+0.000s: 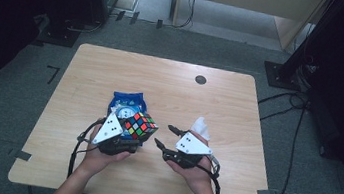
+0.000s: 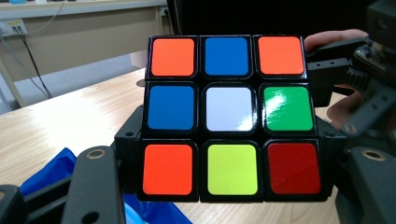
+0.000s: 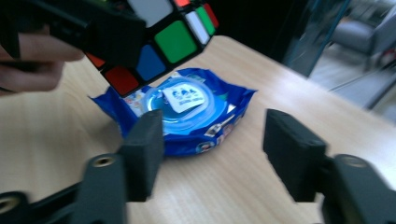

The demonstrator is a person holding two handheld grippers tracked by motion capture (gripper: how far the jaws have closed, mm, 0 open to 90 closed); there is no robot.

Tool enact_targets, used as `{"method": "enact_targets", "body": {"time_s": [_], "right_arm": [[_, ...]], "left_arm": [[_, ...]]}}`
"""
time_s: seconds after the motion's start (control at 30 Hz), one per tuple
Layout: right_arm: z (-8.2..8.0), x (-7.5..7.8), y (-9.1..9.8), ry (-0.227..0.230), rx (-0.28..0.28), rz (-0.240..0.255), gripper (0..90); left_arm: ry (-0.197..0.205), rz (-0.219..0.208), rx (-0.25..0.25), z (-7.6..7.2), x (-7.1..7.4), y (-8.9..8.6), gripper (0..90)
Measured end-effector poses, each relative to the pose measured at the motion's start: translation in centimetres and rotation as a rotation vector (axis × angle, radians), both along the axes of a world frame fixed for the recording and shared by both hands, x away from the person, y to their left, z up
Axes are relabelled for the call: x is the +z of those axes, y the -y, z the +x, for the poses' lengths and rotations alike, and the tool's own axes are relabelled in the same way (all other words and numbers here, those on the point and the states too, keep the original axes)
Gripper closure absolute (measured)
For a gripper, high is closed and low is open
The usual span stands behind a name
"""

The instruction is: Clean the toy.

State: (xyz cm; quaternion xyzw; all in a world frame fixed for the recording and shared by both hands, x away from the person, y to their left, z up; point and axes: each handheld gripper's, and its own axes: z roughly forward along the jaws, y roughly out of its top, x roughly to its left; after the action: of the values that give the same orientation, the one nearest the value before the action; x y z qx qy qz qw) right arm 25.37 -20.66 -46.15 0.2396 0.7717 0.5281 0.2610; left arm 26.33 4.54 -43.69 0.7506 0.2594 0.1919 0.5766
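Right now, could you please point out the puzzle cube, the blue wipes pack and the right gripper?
puzzle cube (image 2: pixel 231 109): left gripper view, white centre sticker.
blue wipes pack (image 3: pixel 184 100): right gripper view, lid label.
right gripper (image 1: pixel 164 135): high view, between its fingertips.

No lettering can be read: the print on the blue wipes pack's (image 3: pixel 187 112) lid label is too blurred.

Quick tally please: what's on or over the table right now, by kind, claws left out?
Puzzle cube: 1, held in the left claw
Blue wipes pack: 1
White tissue: 1, beside the right claw
Total: 3
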Motion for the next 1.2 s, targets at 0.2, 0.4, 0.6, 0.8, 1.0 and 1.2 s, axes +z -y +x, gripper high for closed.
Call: {"method": "enact_targets", "body": {"time_s": [0.2, 0.4, 0.6, 0.8, 1.0, 1.2], "right_arm": [[-0.6, -0.5, -1.0, 0.11, 0.039, -0.042, 26.0], [-1.1, -0.9, -1.9, 0.163, 0.061, -0.071, 23.7], [-1.4, -0.8, -2.0, 0.247, 0.004, -0.088, 22.0], [-2.1, -0.8, -2.8, 0.31, 0.02, -0.115, 22.6], [-2.3, -1.0, -3.0, 0.318, 0.013, -0.108, 32.5], [-2.5, -1.0, -3.2, 0.312, -0.011, -0.09, 32.1]], "left_arm": [[-0.051, -0.028, -0.005, 0.5, 0.3, -0.3, 34.1], [-0.081, -0.035, -0.026, 0.7, 0.6, -0.4, 34.1], [-0.121, -0.023, -0.06, 0.8, 0.5, 0.0, 34.1], [-0.176, 0.003, -0.085, 0.8, 0.2, 1.2, 34.0], [-0.216, -0.03, -0.096, 0.7, 0.2, 1.5, 34.0], [-0.24, -0.033, -0.098, 0.6, 0.1, 2.0, 34.1]]}}
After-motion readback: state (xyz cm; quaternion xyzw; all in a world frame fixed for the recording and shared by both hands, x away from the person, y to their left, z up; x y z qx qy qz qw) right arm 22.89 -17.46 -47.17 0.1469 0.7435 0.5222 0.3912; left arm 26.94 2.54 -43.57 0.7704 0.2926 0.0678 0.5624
